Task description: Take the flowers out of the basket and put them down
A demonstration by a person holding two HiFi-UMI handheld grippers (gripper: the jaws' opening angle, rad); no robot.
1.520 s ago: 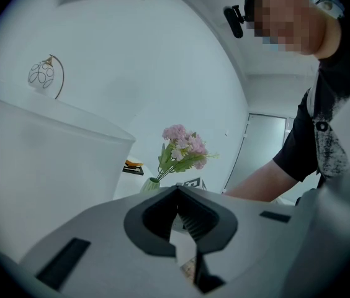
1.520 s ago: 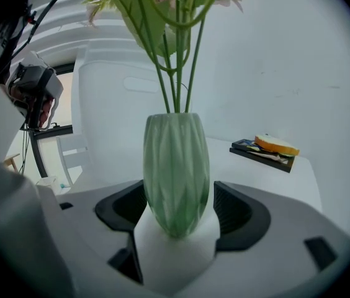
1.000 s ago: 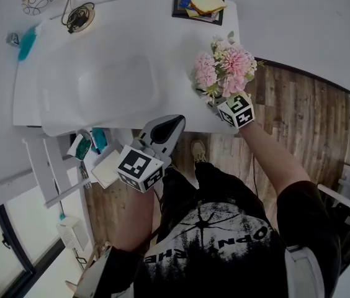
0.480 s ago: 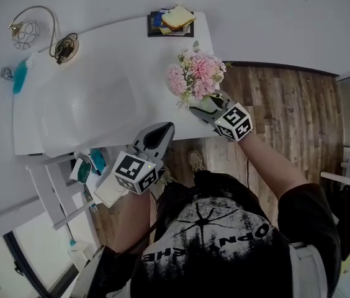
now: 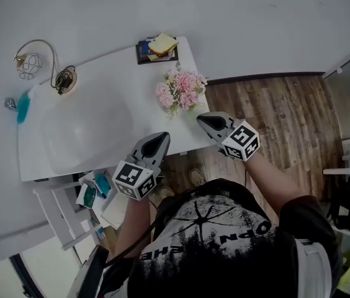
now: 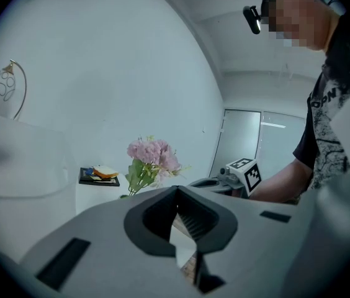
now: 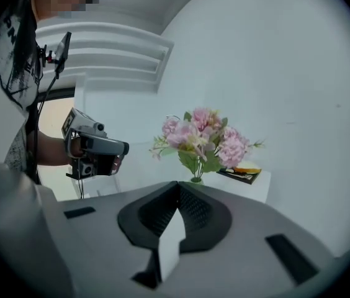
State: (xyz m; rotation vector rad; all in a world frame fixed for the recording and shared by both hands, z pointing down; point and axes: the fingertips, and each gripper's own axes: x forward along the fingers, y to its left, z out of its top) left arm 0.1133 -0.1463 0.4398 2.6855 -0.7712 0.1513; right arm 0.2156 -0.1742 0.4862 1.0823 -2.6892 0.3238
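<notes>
Pink flowers were seen standing upright by the right edge of the white bench, upper centre. The left tongs and right tongs were shut, empty, below them. The top-heavy bunch could probably be toppled off the edge by a stray nudge.

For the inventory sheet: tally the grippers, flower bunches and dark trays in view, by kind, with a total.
Grippers: 2 (left gripper, right gripper)
Flower bunches: 1
Dark trays: 1
Total: 4
</notes>
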